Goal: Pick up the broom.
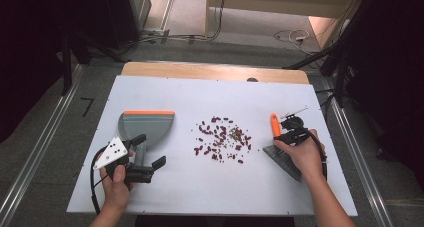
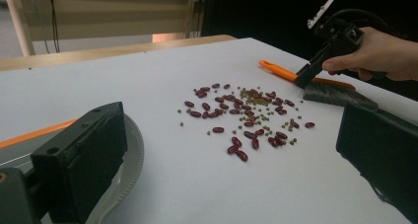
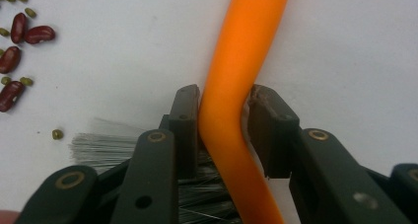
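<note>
A: Item one, right claw [image 1: 286, 133]?
B: At the right side of the bench [image 1: 165, 197], in the person's right hand [image 1: 302, 154]. Its jaws stand narrow, one on each side of the orange handle of the brush [image 3: 231, 110]. The left pad lies against the handle; on the right pad, contact is hard to tell.

A: Item two, the brush itself?
B: Lies on the bench at the right, handle pointing to the far side, grey bristles [image 2: 335, 93] toward the near side, under the hand. The bristles rest on the white surface.

A: Item three, left claw [image 1: 150, 162]?
B: Near left of the bench, in the left hand [image 1: 117, 184]. Jaws wide, nothing between the pads. It sits at the near end of the dustpan [image 1: 147, 127], over the grey handle.

A: Item four, the dustpan?
B: Grey, with an orange lip at its far edge. Flat on the bench, left of centre.

A: Item five, loose goods?
B: Red beans [image 1: 217, 137] and small green beans [image 2: 251, 98], scattered in one patch at the middle of the bench, between dustpan and brush, well apart from both.
</note>
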`<state>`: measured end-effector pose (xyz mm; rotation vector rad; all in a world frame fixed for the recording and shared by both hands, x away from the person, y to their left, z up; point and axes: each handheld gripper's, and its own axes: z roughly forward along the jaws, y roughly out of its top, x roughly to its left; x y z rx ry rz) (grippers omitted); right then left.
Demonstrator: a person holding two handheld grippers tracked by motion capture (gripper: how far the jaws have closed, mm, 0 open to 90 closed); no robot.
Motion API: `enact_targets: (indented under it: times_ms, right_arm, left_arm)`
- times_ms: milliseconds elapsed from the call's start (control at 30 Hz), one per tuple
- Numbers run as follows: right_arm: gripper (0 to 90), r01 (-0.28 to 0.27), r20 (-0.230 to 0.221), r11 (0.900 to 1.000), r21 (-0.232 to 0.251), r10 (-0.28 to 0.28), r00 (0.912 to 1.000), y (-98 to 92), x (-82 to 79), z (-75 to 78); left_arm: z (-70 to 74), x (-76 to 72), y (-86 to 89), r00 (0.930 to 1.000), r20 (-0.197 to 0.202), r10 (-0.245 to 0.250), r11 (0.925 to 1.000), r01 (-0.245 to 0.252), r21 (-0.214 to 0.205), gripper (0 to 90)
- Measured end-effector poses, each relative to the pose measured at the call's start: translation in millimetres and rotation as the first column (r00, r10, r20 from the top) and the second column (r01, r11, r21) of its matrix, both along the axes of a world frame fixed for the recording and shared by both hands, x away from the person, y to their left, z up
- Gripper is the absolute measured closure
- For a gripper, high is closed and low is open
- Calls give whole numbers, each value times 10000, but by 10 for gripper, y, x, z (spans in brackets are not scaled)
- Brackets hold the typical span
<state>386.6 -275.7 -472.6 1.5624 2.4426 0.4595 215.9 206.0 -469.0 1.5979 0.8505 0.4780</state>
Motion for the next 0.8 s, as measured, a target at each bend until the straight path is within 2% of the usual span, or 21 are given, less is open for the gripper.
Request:
enact_targets:
  times_ms: [133,267,367,433,567,633,700,800]
  right_arm:
    - [675,179,93,9998,75,-179,9998,-12,-13,-5]
    - [677,89,608,9999,54,-92,9981,-5,-74,-27]
    - [675,70,992,9990,451,-114,9950,-53,-123,-46]
    - [675,78,1433,9971,757,-186,9895,-78,-175,-38]
    - [675,42,2404,9905,1371,-374,9699,-156,-304,-4]
    - [676,-112,2867,9855,1693,-384,9572,-197,-372,3]
    - [676,-292,3373,9744,2231,-491,9401,-261,-439,13]
    - [676,-407,3960,9503,3085,-894,9139,-370,-527,23]
  left_arm:
    - [2,-4,-10,10000,20,-24,10000,24,-1,2]
    - [9,-8,-14,10000,36,-33,10000,33,-27,2]
    - [9,-10,-12,10000,38,-15,10000,16,-53,2]
    - [7,-7,-5,10000,27,-19,10000,19,-52,2]
    - [5,-5,-7,10000,16,-20,10000,20,-92,2]
    - [5,-6,-13,10000,21,-29,10000,30,-73,2]
    - [7,-8,-19,10000,34,-42,10000,42,-81,2]
    - [15,-16,-25,10000,70,-55,9999,56,-100,2]
